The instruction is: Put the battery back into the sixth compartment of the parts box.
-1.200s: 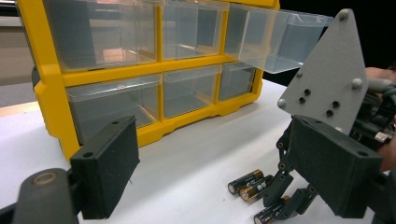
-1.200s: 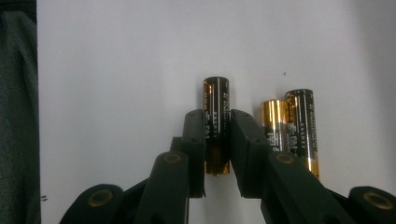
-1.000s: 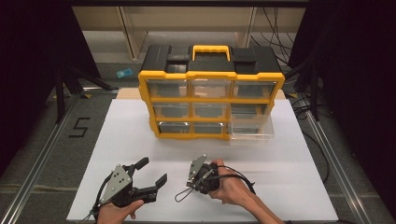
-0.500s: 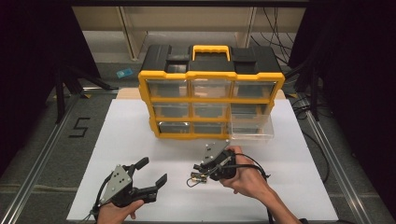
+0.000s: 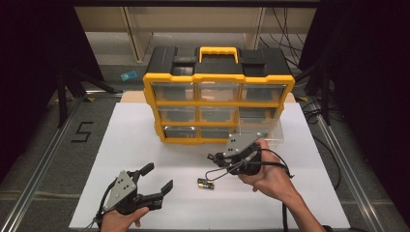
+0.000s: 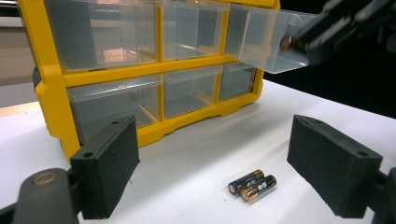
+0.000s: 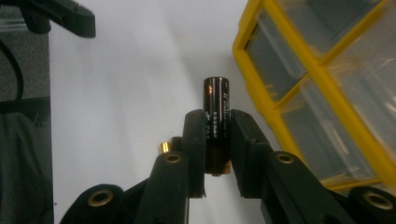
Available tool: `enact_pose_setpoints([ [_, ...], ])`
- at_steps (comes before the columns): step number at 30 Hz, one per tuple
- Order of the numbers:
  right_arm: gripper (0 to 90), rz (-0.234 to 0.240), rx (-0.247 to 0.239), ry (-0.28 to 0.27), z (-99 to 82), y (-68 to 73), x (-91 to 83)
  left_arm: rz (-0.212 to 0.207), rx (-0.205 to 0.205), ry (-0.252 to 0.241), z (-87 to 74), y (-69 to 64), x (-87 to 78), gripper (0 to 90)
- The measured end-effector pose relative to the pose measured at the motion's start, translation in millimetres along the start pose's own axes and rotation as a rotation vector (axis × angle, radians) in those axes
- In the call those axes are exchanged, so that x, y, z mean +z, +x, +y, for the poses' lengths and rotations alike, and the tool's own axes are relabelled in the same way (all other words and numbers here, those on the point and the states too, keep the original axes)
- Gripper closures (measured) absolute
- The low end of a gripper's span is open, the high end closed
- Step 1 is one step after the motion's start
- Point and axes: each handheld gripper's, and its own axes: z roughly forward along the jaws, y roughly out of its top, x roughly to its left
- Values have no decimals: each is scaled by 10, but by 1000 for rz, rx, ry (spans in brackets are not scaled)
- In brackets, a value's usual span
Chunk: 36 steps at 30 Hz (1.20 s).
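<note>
Clamped on one battery [image 7: 216,109], the right gripper [image 5: 216,159] has risen from the sheet toward the pulled-out drawer [image 5: 263,131] of the yellow organiser [image 5: 217,77]. Two batteries [image 6: 252,185] remain on the white sheet [image 5: 145,145] before the left gripper [image 5: 160,178], whose jaws stand apart. Because only the battery's lower half is pinched, it could pivot and slip at the drawer rim.

Black battery [image 7: 216,108] clamped upright between fingers [image 7: 196,140]
</note>
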Motion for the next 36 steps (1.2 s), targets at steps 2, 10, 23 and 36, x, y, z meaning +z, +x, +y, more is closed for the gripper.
enact_pose_setpoints([
  [2,769,-21,0,-14,11,-23,-72,3,1,5,3,-1,-5,160],
  [10,769,-87,32,-67,-1,-151,-358,4,1,5,4,1,-6,160],
  [23,769,-178,89,-113,-105,-347,-633,5,1,5,4,1,-8,160],
  [36,769,-267,159,-129,-286,-557,-790,5,1,5,3,-1,-7,160],
])
